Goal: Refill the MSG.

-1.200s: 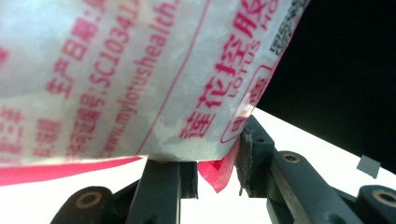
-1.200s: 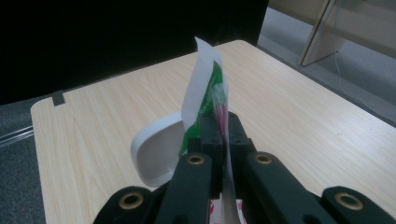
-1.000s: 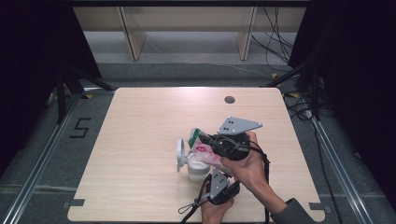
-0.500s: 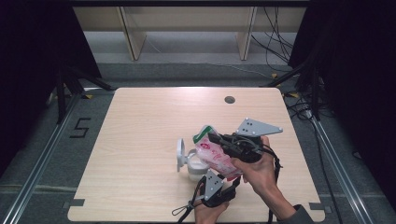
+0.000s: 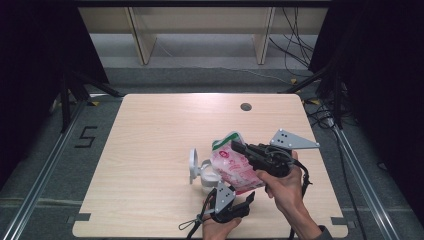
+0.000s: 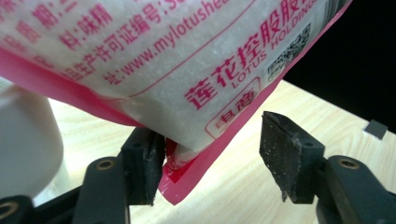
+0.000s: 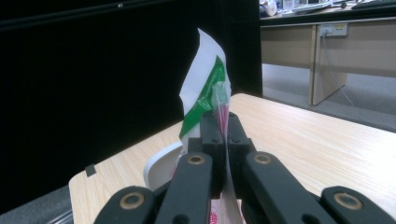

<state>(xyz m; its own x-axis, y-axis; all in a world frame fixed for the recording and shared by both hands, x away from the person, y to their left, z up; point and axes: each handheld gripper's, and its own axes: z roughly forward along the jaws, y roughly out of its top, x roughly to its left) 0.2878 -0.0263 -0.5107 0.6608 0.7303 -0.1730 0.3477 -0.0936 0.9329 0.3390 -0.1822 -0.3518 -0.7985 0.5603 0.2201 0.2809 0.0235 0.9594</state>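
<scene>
Pour looks unfinished: right claw (image 5: 239,148) clamped on the pink-and-white plastic granule pouch (image 5: 231,167) tilted over the white flip-lid jar (image 5: 207,178) on the tabletop (image 5: 150,140); left claw (image 6: 212,161) (jaws just opening) apart round pouch's bottom corner.

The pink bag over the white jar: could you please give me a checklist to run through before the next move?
1. Right gripper shut on the bag top: ok.
2. Left gripper let go: ok, its jaws have just been opening and the bag corner hangs between them.
3. Jar lid open: ok.
4. Bag above the jar: ok.
5. Bag torn open: cannot tell.
6. Table bare around the jar: ok.
</scene>
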